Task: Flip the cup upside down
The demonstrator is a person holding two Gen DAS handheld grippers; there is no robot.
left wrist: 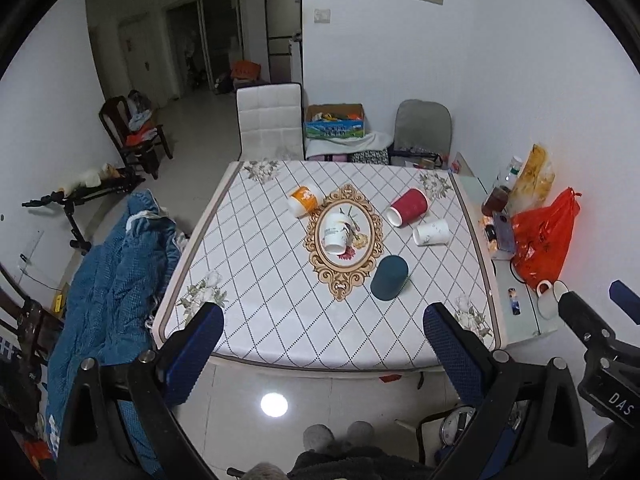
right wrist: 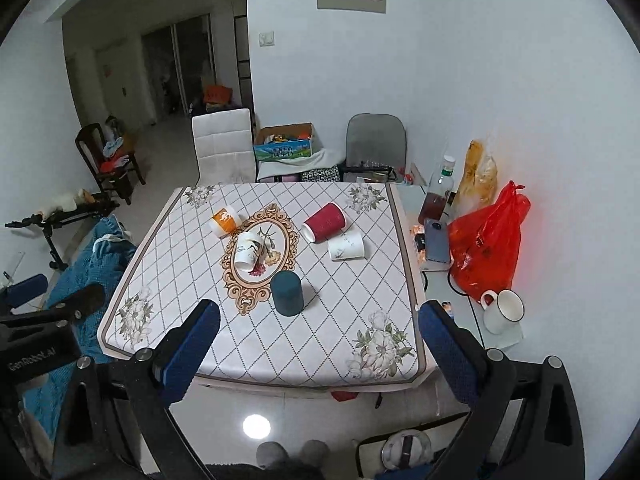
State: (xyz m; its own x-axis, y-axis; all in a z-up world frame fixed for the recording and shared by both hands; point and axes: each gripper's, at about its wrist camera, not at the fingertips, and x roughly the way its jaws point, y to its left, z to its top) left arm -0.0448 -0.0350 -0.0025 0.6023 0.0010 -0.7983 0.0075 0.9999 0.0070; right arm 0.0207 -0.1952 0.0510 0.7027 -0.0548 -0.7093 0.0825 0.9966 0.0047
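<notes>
A dark teal cup [right wrist: 286,293] is seen standing mouth-down on the table [right wrist: 280,344], just ahead of the right gripper [right wrist: 316,346] and a little left of its centre line. In the left wrist view the same cup [left wrist: 389,278] lies ahead and slightly right of the left gripper [left wrist: 322,350]. Farther out, four more cups are lying on their sides: a white printed cup [right wrist: 247,252] on the oval gold-framed motif, an orange and white cup [right wrist: 225,221] beyond it to the left, a red cup [right wrist: 324,222], and a plain white cup [right wrist: 346,245] touching or just beside the red one (contact cannot be settled).

Both grippers are held above the near edge of the table, angled downward, with the jaws spread wide and nothing between the blue pads [right wrist: 192,350].

Only in the right wrist view is the white mug [right wrist: 502,311] on the side shelf shown whole, with the phone [right wrist: 437,240] and red bag [right wrist: 486,246] close by. The other gripper's body is caught at the edge of each view.

The table is covered in a white diamond-patterned cloth with flowers at the corners. Beyond it stand a white chair [right wrist: 224,146], a grey chair [right wrist: 375,140] and a cardboard box [right wrist: 285,145], against a white wall; a blue blanket [left wrist: 116,272] lies to the left.
</notes>
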